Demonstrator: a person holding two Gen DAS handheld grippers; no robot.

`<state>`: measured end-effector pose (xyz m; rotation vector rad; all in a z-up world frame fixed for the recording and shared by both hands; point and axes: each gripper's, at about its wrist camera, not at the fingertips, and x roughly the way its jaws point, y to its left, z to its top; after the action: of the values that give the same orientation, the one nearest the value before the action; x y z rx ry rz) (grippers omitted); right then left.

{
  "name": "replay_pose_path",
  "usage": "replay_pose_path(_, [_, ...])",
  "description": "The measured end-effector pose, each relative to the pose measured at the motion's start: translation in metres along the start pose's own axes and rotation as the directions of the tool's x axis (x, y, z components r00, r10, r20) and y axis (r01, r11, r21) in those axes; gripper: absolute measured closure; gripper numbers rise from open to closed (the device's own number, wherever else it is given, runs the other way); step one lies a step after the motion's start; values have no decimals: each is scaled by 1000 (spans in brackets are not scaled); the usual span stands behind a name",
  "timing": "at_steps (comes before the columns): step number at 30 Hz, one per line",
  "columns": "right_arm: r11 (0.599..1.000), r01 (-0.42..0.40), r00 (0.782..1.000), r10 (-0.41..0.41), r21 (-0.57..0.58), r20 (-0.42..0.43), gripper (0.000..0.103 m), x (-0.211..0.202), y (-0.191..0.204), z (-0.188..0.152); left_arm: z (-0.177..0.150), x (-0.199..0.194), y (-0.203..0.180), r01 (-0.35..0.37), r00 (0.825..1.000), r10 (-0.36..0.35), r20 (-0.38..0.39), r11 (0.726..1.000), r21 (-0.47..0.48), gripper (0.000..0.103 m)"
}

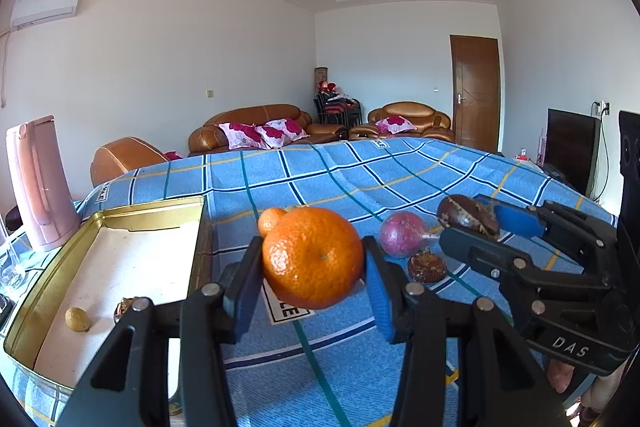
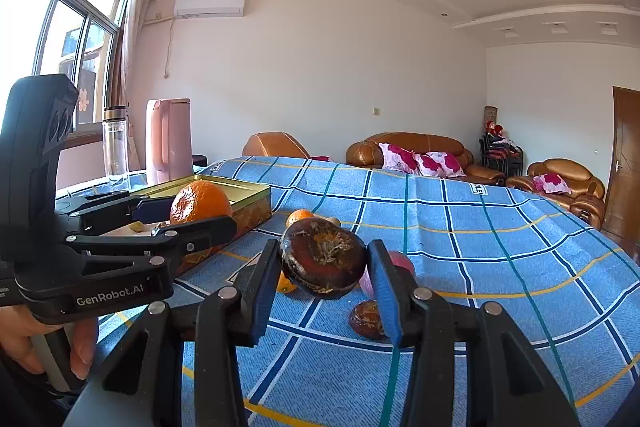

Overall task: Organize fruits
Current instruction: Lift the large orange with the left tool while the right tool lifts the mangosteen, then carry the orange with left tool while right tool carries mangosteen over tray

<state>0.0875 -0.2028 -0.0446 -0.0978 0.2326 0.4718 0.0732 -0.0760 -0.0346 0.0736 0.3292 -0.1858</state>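
Note:
My left gripper is shut on a large orange and holds it above the blue checked cloth, just right of the gold tin tray; it also shows in the right wrist view. My right gripper is shut on a dark brown fruit, lifted above the cloth; it shows in the left wrist view. On the cloth lie a small orange, a purple-red fruit and another brown fruit. The tray holds a small yellow-green fruit and a partly hidden brown one.
A pink kettle stands behind the tray at the table's left edge, with a clear bottle beside it. The blue checked cloth covers the table. Sofas and a door stand beyond the table.

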Motion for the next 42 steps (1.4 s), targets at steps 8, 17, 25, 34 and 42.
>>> replay_pose_path(8, [1000,-4,1000,4,-3,20,57,-3,0,-1,0,-5,-4,-4,1000,4,24,1000,20,54])
replay_pose_path(17, [1000,0,999,0,-6,39,57,-7,0,-1,0,-10,-8,-11,999,9,44,999,35,54])
replay_pose_path(25, [1000,-2,998,3,-14,69,57,-12,1,-3,4,-23,-11,-16,996,11,83,999,51,54])
replay_pose_path(34, [1000,-11,998,12,-14,56,57,-10,0,-2,9,-29,-6,-30,994,24,107,998,50,54])
replay_pose_path(42, [1000,-12,1000,12,-13,25,57,-5,0,3,13,-27,3,-44,993,41,107,998,34,54])
